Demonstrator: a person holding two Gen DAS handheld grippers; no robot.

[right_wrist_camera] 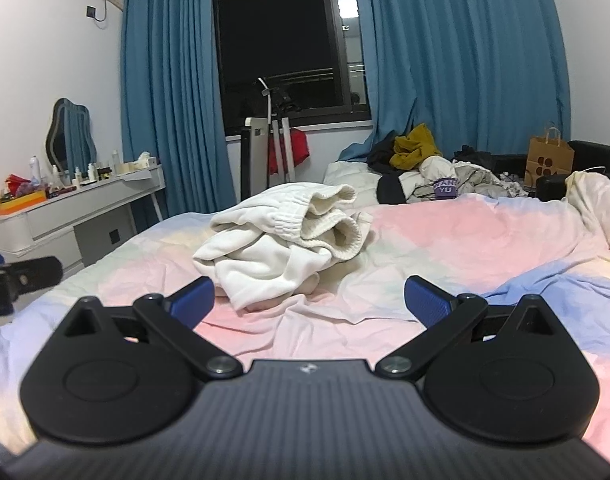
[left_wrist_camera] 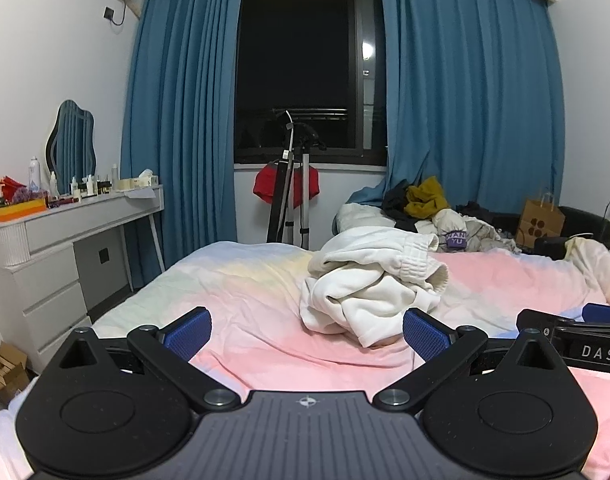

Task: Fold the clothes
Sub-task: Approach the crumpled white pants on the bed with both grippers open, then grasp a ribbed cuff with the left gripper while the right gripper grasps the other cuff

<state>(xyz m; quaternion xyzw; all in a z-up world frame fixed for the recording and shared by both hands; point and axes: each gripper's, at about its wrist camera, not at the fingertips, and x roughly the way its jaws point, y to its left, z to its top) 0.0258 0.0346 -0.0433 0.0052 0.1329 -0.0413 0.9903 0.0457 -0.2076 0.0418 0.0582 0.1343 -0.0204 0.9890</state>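
While both the left gripper (left_wrist_camera: pixel 307 334) and right gripper (right_wrist_camera: pixel 309 306) are held spread and empty, the crumpled garment (right_wrist_camera: pixel 281 240) on the bed (right_wrist_camera: pixel 445 240) is best grasped at its elastic hem corners.

Bed (left_wrist_camera: pixel 265 280): carries the garment (left_wrist_camera: pixel 369 284) at centre.
Pile (left_wrist_camera: pixel 425 204): behind the garment, at the bed's far right.
Desk (left_wrist_camera: pixel 77 216): left of the bed.
Window (left_wrist_camera: pixel 305 68): behind the bed.
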